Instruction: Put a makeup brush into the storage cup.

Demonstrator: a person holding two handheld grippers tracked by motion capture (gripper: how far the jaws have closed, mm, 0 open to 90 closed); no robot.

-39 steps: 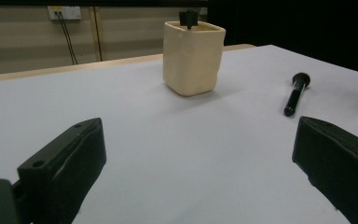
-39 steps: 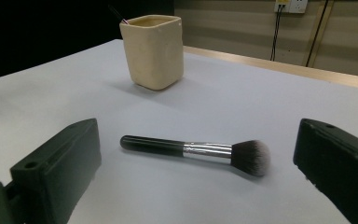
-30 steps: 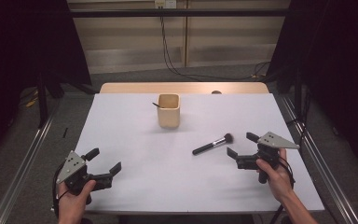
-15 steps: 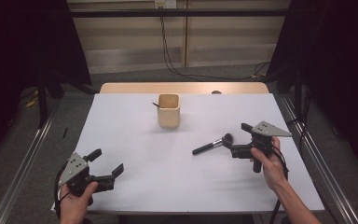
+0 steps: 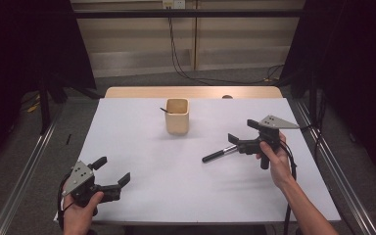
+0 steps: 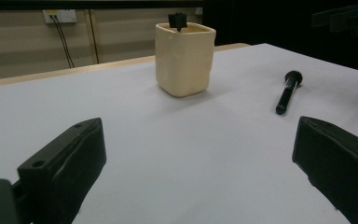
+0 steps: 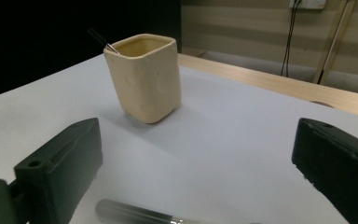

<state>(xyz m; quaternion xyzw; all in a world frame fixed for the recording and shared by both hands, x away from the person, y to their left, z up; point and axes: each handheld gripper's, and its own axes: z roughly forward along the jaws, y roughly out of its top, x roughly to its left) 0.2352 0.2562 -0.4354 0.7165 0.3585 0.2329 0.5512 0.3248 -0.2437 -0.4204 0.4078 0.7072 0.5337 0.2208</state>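
Over the last second the right gripper (image 5: pixel 238 142) moved in from the table's right edge and was poised over the brush (image 5: pixel 220 154), jaws wide with nothing between them — the handle lay just below and between them. The cup (image 5: pixel 177 116) stood ahead of it. The left gripper (image 5: pixel 111 172) stayed put, jaws wide and empty. A grasp looked imminent — probably lift next, then into the cup.

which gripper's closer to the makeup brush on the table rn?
Right. The right gripper hovers over the bristle end of the makeup brush, fingers open, not gripping it. The left gripper sits far off at the near left corner of the table, also open.
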